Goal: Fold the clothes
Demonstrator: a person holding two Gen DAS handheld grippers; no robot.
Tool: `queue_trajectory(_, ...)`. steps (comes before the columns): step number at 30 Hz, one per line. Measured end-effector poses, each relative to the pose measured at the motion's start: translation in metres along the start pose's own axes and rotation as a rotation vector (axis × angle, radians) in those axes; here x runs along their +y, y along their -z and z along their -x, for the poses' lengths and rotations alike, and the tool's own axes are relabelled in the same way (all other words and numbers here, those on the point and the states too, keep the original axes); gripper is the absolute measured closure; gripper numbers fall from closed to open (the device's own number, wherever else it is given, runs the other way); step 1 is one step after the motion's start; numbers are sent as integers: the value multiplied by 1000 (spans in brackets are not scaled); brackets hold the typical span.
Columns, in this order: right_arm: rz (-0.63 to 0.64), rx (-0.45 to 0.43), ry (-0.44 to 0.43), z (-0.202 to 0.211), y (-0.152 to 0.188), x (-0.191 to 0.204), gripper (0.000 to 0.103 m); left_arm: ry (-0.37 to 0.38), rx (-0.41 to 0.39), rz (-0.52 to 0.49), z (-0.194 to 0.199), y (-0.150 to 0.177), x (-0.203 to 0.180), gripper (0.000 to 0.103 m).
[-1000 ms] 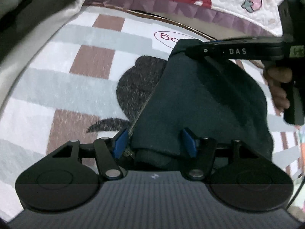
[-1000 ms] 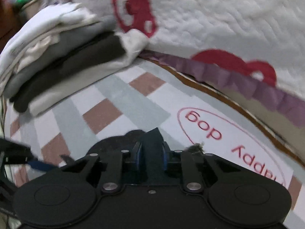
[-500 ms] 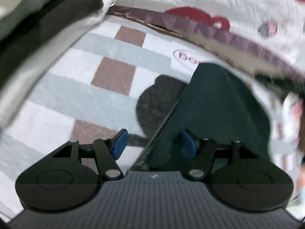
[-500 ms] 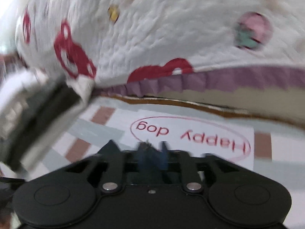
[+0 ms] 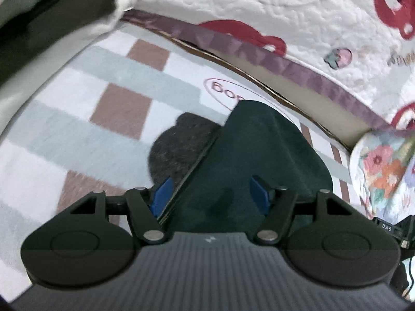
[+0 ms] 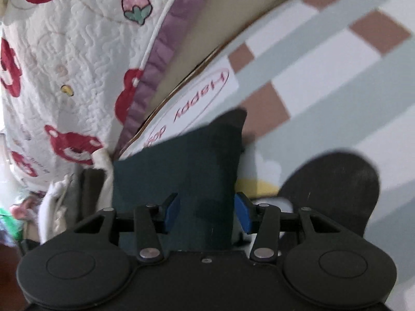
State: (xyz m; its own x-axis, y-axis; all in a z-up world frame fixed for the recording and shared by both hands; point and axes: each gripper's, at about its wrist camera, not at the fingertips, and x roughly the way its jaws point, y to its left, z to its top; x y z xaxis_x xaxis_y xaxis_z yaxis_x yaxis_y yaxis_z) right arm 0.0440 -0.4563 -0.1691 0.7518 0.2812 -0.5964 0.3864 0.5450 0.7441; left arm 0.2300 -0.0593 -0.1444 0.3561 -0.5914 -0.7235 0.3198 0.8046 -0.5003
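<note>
A dark teal garment point(image 5: 262, 150) lies folded on the checked rug point(image 5: 85, 140). My left gripper point(image 5: 210, 194) hovers over its near end; the jaws are opening, the blue pads point(image 5: 163, 194) stand apart and the cloth lies between them without being pressed. In the right wrist view the same garment point(image 6: 181, 160) runs from under my right gripper point(image 6: 207, 210) towards the bed. The right jaws are opening too, with their pads either side of the cloth and clear of it.
A stack of folded clothes point(image 5: 52, 13) sits on the rug at the left, seen also as a stack point(image 6: 77, 194) beside the garment. A quilted bedspread point(image 5: 285, 5) with red bears hangs behind. A floral cushion point(image 5: 384, 165) lies right.
My right gripper let go of the garment's corner, rolled and swung round to its other side. The cloth dropped flat onto the rug. The left jaws widened a little.
</note>
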Motion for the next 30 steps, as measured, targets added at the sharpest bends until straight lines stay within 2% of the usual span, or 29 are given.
queue_trajectory(3, -1, 28, -11, -9, 9, 1, 46, -23, 64, -73, -15, -1, -3, 35)
queue_trajectory(4, 4, 35, -8, -13, 11, 2, 43, -32, 82, -56, -19, -1, 1, 35)
queue_trajectory(6, 33, 47, 7, -22, 12, 3, 40, -41, 111, 24, -27, 0, 14, 36)
queue_trajectory(8, 61, 59, 23, -30, 12, 4, 37, 14, 129, 143, -31, 3, 30, 39)
queue_trajectory(9, 68, 59, 21, -34, 12, 3, 35, 49, 137, 208, -33, 4, 38, 44)
queue_trajectory(10, 59, 50, -2, -36, 11, 0, 33, 63, 139, 226, -35, 6, 41, 45)
queue_trajectory(11, 51, 41, -25, -38, 11, -4, 33, 65, 136, 215, -36, 7, 39, 53)
queue_trajectory(12, 44, 31, -49, -39, 9, -7, 36, 75, 132, 208, -37, 8, 37, 63)
queue_trajectory(14, 80, 15, -79, -36, 2, 1, 59, 77, 114, 177, -35, 10, 29, 66)
queue_trajectory(16, 136, -5, -102, -29, -6, 13, 69, 97, 92, 147, -32, 11, 21, 69)
queue_trajectory(18, 190, -59, -134, -14, -17, 30, 72, 165, 58, 118, -28, 10, 11, 71)
queue_trajectory(19, 217, -87, -121, -9, -25, 38, 72, 191, 36, 84, -27, 9, 2, 71)
queue_trajectory(21, 335, -130, -26, -3, -41, 54, 72, 176, 11, 1, -29, 8, -20, 71)
queue_trajectory(22, 417, -127, 55, -6, -48, 60, 72, 161, 0, -42, -31, 7, -31, 70)
queue_trajectory(23, 462, -112, 134, -12, -55, 59, 71, 139, 0, -54, -34, 8, -34, 64)
queue_trajectory(24, 460, -86, 193, -19, -63, 53, 71, 114, 7, -47, -38, 9, -33, 59)
queue_trajectory(25, 447, -66, 230, -26, -67, 46, 70, 90, 14, -40, -42, 10, -31, 59)
queue_trajectory(26, 438, -59, 244, -31, -68, 39, 69, 65, 21, -33, -45, 11, -30, 53)
queue_trajectory(27, 429, -52, 259, -35, -69, 32, 69, 69, 28, 6, -46, 10, -24, 52)
queue_trajectory(30, 428, -57, 252, -35, -70, 24, 68, 145, 45, 144, -46, 6, -3, 49)
